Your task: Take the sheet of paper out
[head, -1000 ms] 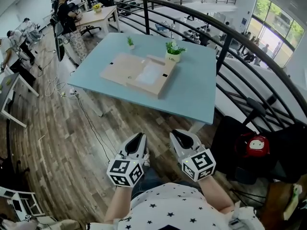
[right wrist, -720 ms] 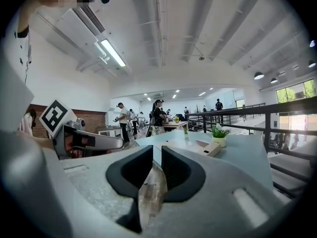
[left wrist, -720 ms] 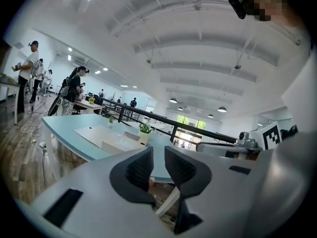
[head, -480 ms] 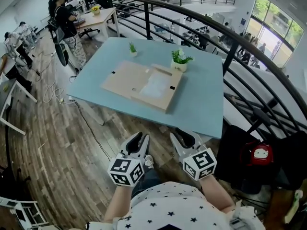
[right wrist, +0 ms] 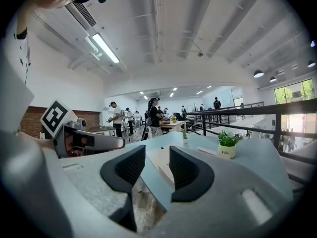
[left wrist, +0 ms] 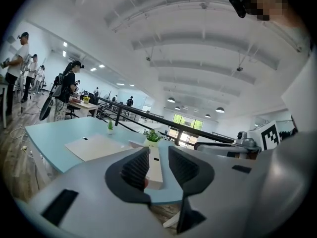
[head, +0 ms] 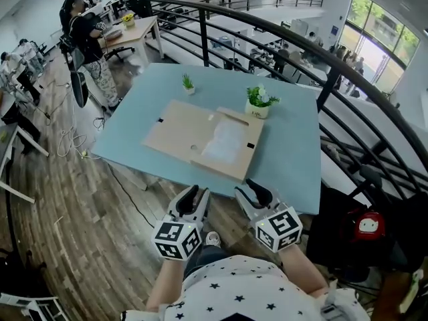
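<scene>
- Now the light-blue table [head: 287, 146] sits much nearer in the head view than a second ago. Its near edge lies just beyond the tips of both grippers, so the person has closed in on the work.
- The left gripper [head: 194, 194] and right gripper [head: 251, 189] have just been opening. Both sets of jaws stand released, with nothing between them.
- That reads as getting ready for a grasp. The approach is nearly done, but the task itself has not begun.
- The sheet of paper [head: 226, 141] lies pale and flat in the recessed right half of the open cardboard case [head: 177, 129]. The case is in the middle of the table, well apart from either gripper.
- Only the head view shows the sheet from above, and a potted plant [head: 259, 102] standing just behind the case.
- The left gripper view sees the case edge-on past its own parted jaws. The thick side shows, but the sheet inside it does not.
- The right gripper view shows parted, empty jaws too, with the table's near corner seen through the gap. It also takes in the left gripper's marker cube [right wrist: 53, 117] at the left, which the left gripper view cannot show.
</scene>
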Demonstrator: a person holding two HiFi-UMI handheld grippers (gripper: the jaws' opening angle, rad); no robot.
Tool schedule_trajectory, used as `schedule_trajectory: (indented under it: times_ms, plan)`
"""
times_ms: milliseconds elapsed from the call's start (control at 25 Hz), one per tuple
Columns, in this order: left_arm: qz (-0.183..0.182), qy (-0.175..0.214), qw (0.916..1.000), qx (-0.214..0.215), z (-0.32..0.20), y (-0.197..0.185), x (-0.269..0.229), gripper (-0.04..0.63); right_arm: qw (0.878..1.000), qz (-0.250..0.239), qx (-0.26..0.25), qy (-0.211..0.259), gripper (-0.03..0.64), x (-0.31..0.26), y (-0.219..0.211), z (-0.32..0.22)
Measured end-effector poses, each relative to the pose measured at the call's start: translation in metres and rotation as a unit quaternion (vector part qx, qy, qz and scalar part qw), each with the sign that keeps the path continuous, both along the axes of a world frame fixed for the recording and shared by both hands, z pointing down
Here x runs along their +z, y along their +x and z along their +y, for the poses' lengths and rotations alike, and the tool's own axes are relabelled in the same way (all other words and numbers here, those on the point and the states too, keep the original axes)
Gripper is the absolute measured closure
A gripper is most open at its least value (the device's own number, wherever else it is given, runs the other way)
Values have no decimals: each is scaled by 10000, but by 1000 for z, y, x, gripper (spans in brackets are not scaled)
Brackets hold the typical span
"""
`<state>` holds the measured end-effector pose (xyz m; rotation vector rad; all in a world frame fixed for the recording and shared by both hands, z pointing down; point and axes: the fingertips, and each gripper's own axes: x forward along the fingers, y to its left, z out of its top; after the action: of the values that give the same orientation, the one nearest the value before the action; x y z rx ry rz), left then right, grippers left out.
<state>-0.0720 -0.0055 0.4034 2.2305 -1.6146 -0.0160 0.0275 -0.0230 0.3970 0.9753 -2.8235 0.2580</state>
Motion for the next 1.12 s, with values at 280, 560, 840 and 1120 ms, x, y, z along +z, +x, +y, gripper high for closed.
schedule_trajectory:
  times_ms: [280, 560, 840, 1120]
  plan:
    - [-41, -30, 9999, 107, -50, -31, 6, 474, 9999, -35, 121, -5, 446, 2, -29, -49]
    - [-49, -14, 9996, 269, -93, -51, 11, 465, 9996, -58, 259, 9, 433, 7, -51, -90]
    - [-56, -60, 9992, 401, -125, -70, 18, 459, 9993, -75, 360, -8, 430, 13, -70, -121]
    - [-42, -176, 9983, 552, -151, -81, 31, 459, 9987, -51, 502, -44, 428, 21, -80, -144]
